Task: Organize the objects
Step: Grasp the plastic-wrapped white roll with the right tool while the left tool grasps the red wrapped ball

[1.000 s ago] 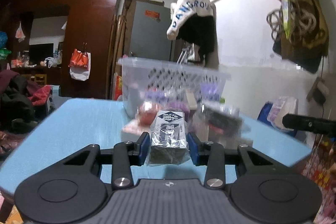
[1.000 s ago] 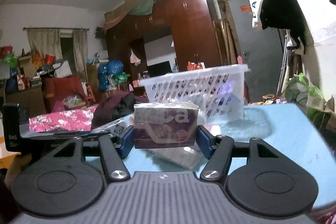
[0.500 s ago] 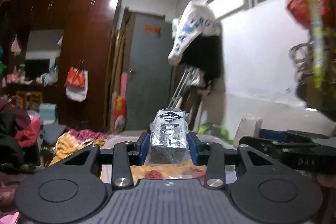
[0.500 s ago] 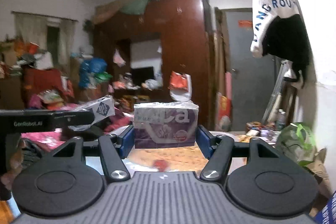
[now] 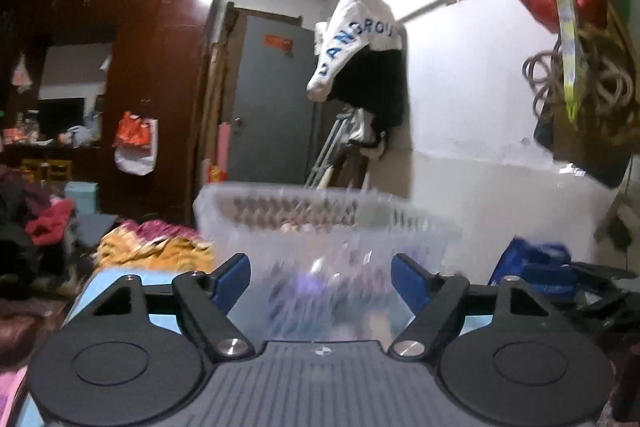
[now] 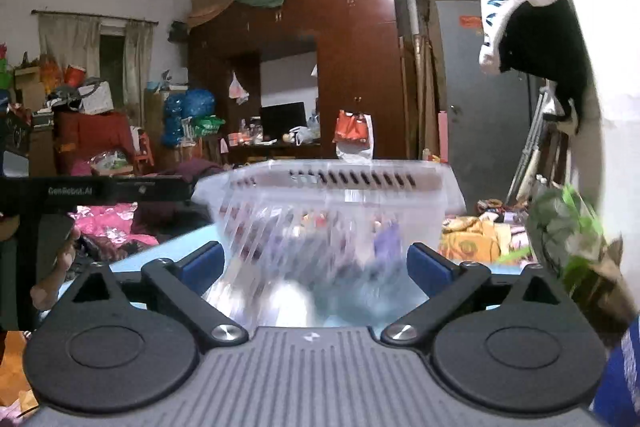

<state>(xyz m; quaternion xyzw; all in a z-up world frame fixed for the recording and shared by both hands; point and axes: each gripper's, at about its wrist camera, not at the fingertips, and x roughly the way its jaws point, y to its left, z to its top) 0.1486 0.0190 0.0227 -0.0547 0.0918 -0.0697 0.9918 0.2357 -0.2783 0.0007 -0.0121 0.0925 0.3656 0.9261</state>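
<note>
A: Starting on the left, what are the left tongs doing?

B: Spread wide, blue pads well apart, nothing between them. They face the clear slotted basket, which sits on the light-blue counter just ahead.

A: How does the basket lie?

B: Upright, mouth up. In the left wrist view its long axis runs across the picture, left to right, with a long slotted wall toward the camera. It is motion-blurred, so what is inside shows only as purple and pale smears.

A: And the right tongs?

B: Also parted wide and gripping nothing. The same basket stands straight ahead on the counter, again with its rim running side to side. The contents are too smeared to name.

A: Anything farther right?

B: In the left wrist view, the other device's black body shows at the right edge, beside something blue.
</note>
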